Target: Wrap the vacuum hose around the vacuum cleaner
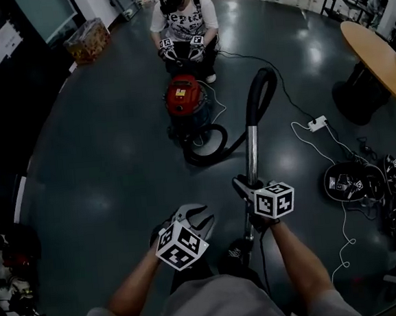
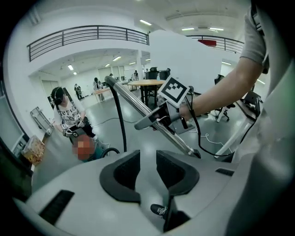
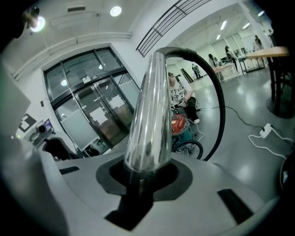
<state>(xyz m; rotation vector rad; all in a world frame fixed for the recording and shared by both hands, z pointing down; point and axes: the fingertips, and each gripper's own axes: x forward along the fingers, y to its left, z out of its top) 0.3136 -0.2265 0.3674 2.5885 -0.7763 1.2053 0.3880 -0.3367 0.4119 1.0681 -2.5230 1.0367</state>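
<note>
We've got a dark glossy floor (image 1: 96, 170), a round wooden table (image 1: 376, 54) off to one side, glass doors (image 3: 94, 113), white walls (image 2: 184, 55), a railed balcony (image 2: 87, 33) and ceiling lights (image 3: 115, 10) on.

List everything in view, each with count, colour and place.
vacuum cleaner: one, red top, on the floor at centre
hose: one, black, looped on the floor beside the vacuum cleaner
metal tube: one, silver with a black handle, in the right gripper
power strip: one, white, on the floor at right
round table: one, wooden, far right
other person: one, white shirt, crouched behind the vacuum cleaner
left gripper: one, grey, open, empty
right gripper: one, grey, shut on the metal tube
</note>
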